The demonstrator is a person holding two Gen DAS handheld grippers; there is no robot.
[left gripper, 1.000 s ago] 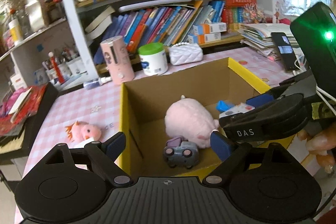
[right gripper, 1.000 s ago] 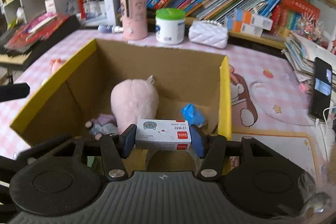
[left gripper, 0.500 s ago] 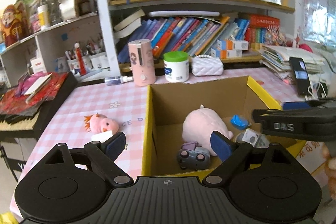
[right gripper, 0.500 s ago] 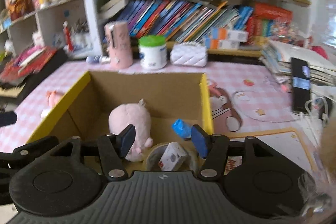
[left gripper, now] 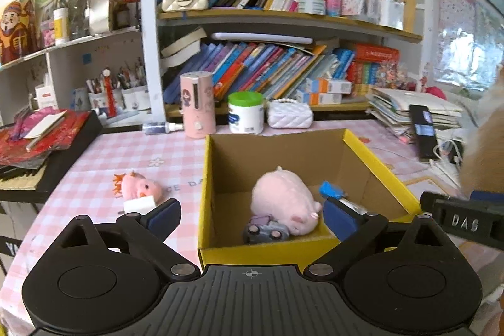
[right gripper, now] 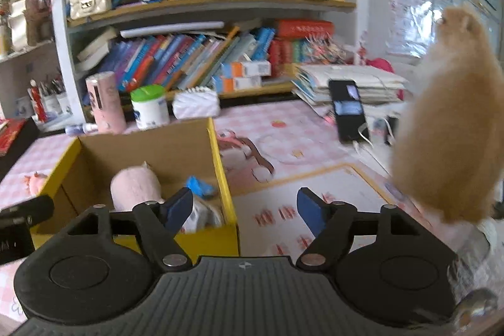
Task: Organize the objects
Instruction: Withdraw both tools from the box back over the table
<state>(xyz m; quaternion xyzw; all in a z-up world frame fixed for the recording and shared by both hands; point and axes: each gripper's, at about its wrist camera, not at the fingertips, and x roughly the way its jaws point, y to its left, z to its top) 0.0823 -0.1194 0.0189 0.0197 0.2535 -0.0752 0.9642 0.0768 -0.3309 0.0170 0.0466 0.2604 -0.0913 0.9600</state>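
Right wrist view: fluffy orange plush [right gripper: 441, 122] at 2 o'clock; yellow-rimmed cardboard box [right gripper: 220, 159] holds round pink plush pig [right gripper: 135, 186], small white carton [right gripper: 201, 214]. Right gripper [right gripper: 245, 205] and left gripper [left gripper: 252, 214] both wide, empty.

Both wrist views face the bookshelf [left gripper: 283, 21], sharing the box [right gripper: 220, 153]

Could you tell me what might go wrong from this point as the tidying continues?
1. A fluffy orange animal, seemingly a pet, sits right beside the open right gripper; a sideways move could hit it, or it could step into the path.
2. The small pink plush lies on the table close to the yellow box; the open left gripper may clip the box wall when reaching for it.
3. The phone and its cable lie nearby and could snag.
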